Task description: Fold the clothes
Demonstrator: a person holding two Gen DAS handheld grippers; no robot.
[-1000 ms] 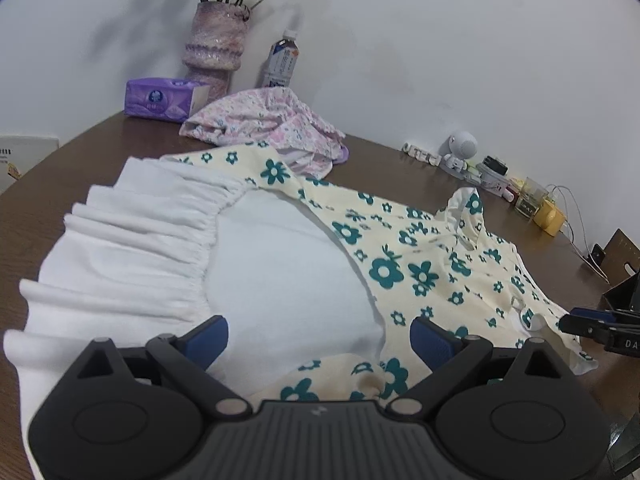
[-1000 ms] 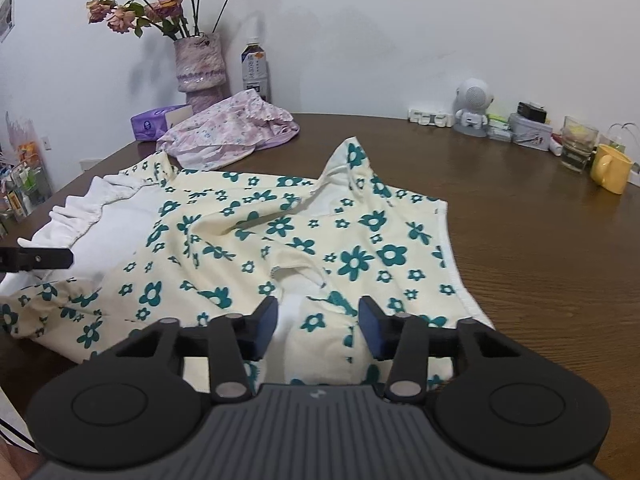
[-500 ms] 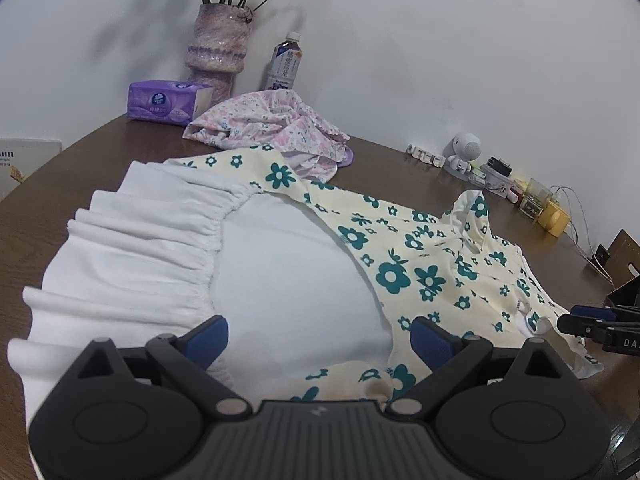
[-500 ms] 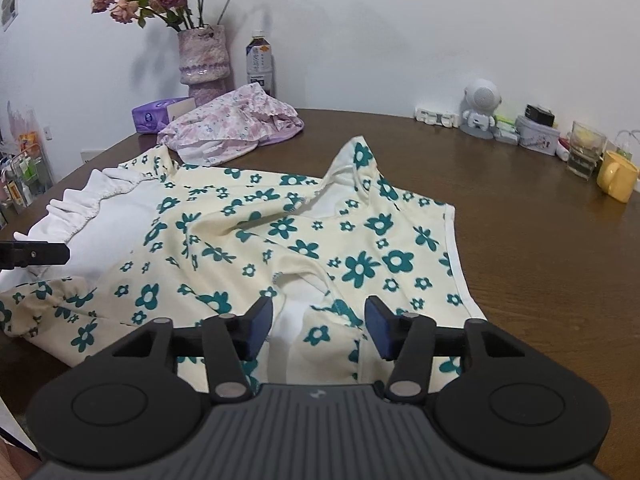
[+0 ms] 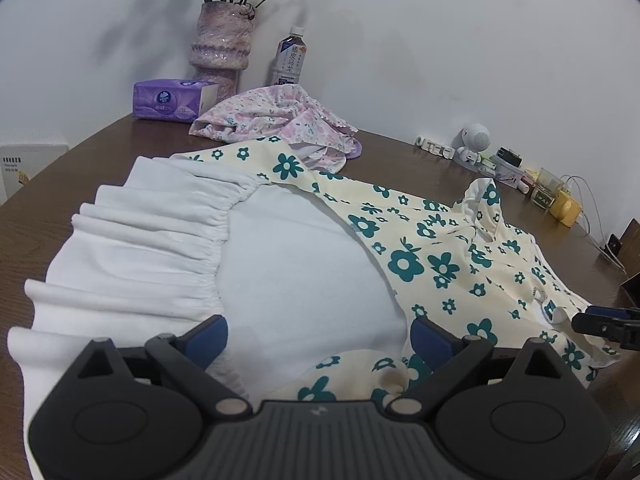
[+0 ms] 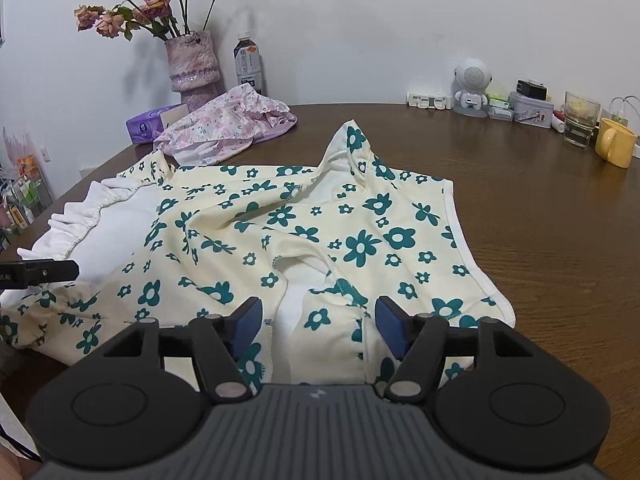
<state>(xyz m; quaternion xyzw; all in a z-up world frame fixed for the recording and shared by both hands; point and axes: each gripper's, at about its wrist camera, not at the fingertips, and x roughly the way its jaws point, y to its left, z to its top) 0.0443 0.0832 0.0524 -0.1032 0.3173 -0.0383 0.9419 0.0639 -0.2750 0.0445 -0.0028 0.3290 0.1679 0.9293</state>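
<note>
garment: floral dress (image 6: 320, 232) lay rumpled mid-surface (image 6: 560, 240).
right gripper (image 6: 318, 322): fingers just spread, sleeve between, unpressed.
left gripper (image 5: 318, 334): released over white lining.
risk: bunched sleeve at 6 o'clock could fold crooked.

Soft cloth on polished wood

Matt cotton-like dress (image 6: 360, 216) with gathered white lining; glossy grained wooden desk (image 6: 540, 208); gripper (image 6: 318, 322) of matt black plastic.

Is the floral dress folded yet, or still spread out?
Partly folded: the floral dress has its printed top turned back over the white lining, rumpled, no neat stack.
</note>
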